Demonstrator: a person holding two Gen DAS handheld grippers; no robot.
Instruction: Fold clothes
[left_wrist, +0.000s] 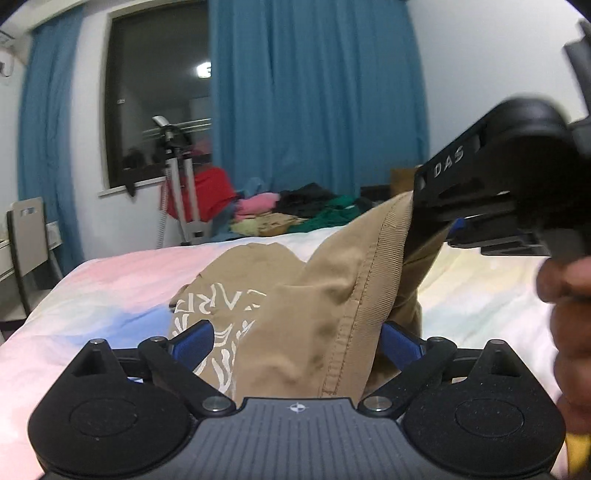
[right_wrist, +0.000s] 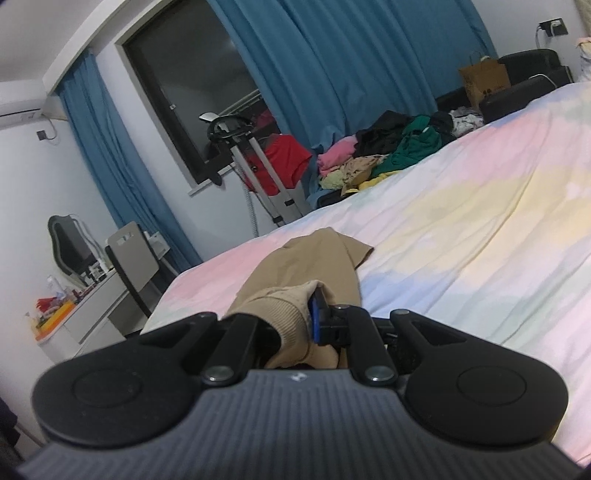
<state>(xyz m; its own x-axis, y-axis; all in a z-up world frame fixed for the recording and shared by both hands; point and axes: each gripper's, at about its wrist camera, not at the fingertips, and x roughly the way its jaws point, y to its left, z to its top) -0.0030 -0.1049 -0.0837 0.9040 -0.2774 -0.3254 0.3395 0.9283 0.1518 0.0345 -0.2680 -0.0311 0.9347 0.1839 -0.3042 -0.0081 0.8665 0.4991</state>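
The left gripper (left_wrist: 291, 343) has its blue-padded jaws spread wide, with a thick bunch of the tan sweatshirt (left_wrist: 295, 314) filling the gap between them; whether the pads actually pinch the cloth cannot be told. The right gripper (right_wrist: 291, 321) is clamped on the sweatshirt's ribbed hem (right_wrist: 280, 314), the blue pad of one finger pressed against the fabric, and in the left wrist view it appears higher up at the right edge, lifting a stitched edge of the garment off the bed.

The bed (right_wrist: 461, 221) fills most of both views, covered by a pastel sheet in pink, yellow and pale blue. Blue curtains (left_wrist: 314, 92) hang across the wall behind, beside a dark window (left_wrist: 159, 92). The sweatshirt trails from the grippers down onto the sheet, its white printed lettering (left_wrist: 221, 299) facing the left wrist camera. A heap of mixed clothes (right_wrist: 388, 147) in pink, green, black and yellow lies at the far side of the bed, near a red garment (right_wrist: 284, 158) draped on a metal stand. A brown paper bag (right_wrist: 484, 79) stands farther back.
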